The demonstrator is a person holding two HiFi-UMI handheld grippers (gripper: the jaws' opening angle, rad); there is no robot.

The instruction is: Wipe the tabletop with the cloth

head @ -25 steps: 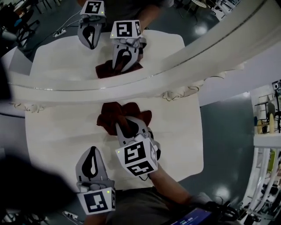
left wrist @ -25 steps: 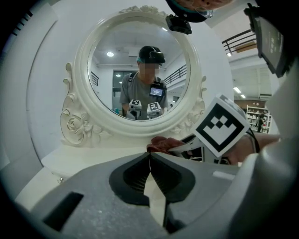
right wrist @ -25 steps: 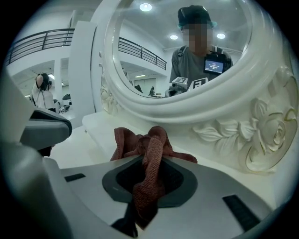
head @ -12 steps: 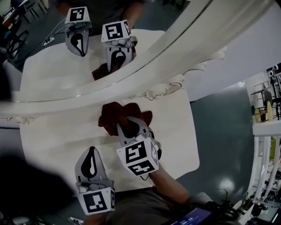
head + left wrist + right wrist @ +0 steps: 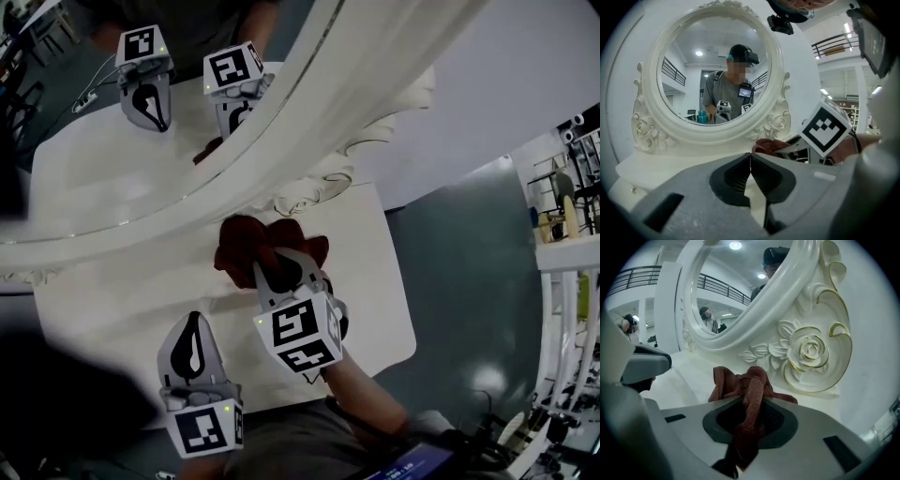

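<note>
Pinching cloth (image 5: 740, 379), right gripper (image 5: 749, 418) fingers (image 5: 815, 437), on tabletop (image 5: 366, 281)

cloth (image 5: 240, 249): near part hidden under my right gripper (image 5: 271, 268)
mirror frame (image 5: 281, 141): cut off at the top edge
surface (image 5: 122, 292): far strip lost to me behind that frame

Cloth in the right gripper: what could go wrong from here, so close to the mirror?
1. The right gripper holds the cloth right at the foot of the mirror frame; a push further could knock the frame.
2. The cloth is bunched up in the jaws, so probably little of it lies flat to wipe the tabletop.
</note>
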